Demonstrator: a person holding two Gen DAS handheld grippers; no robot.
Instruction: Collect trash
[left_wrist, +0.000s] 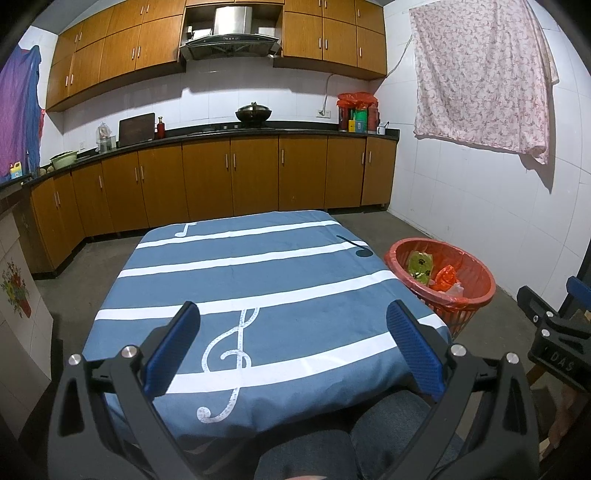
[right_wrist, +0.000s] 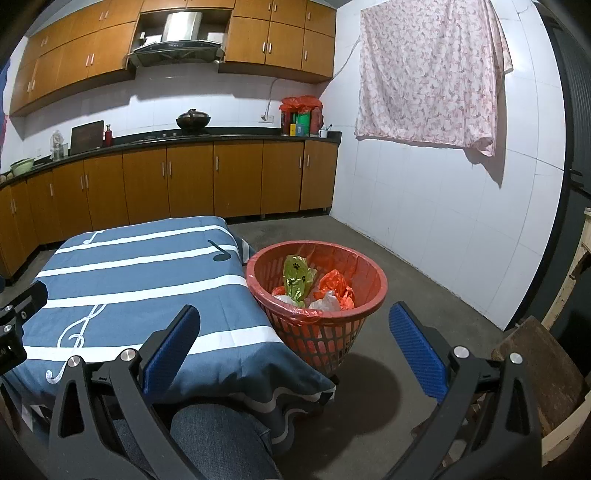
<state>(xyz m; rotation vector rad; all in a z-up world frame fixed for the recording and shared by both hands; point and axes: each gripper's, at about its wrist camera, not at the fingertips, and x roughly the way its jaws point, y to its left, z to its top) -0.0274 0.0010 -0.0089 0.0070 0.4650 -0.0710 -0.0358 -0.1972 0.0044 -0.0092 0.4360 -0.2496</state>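
Seemingly final step: worktop (left_wrist: 258, 258) bare; trash (right_wrist: 295, 280) already inside red basket (right_wrist: 373, 273) at two o'clock of it. Left gripper (left_wrist: 291, 354) and right gripper (right_wrist: 295, 350) both spread apart, empty. Next: check for leftovers.

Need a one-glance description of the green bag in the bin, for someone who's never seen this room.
Find the table with the blue music-note cloth; the red plastic basket stands on the floor at its right side. Inside, among orange and clear bags, the green bag stands up tallest, the only one printed with black paw prints.
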